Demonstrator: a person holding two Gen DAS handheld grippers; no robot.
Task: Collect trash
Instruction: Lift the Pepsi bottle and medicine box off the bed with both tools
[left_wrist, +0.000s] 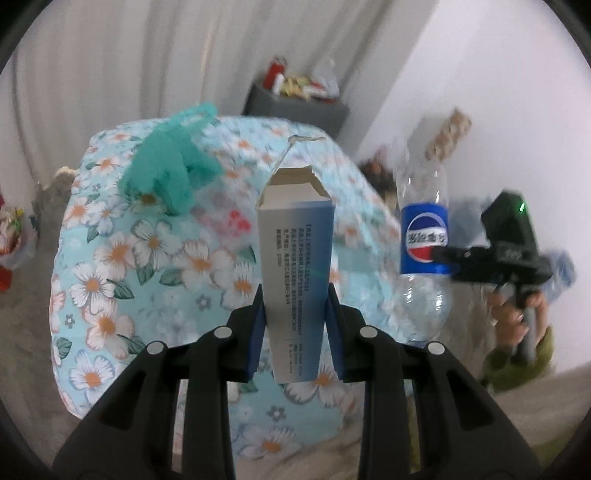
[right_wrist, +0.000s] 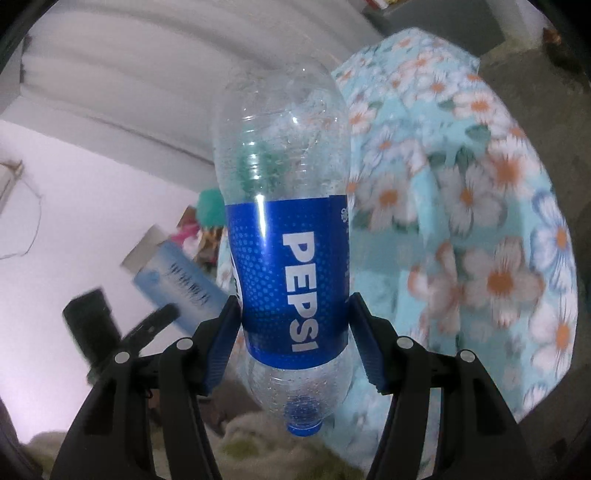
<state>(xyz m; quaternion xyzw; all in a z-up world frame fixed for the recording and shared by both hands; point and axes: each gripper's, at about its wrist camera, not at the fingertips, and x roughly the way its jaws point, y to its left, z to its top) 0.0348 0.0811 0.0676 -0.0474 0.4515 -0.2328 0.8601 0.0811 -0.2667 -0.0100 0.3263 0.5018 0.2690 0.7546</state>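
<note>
Trash in hand, above the floral-cloth table.
Left gripper: clamped on an open white-and-blue carton, upright. Right gripper: clamped on an empty Pepsi bottle, blue cap toward the camera.

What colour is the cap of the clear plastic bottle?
Blue; the bottle cap shows best in the right wrist view.

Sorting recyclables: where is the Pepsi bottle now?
The Pepsi bottle is clamped in the right gripper, cap end down, beside the floral cloth.
</note>
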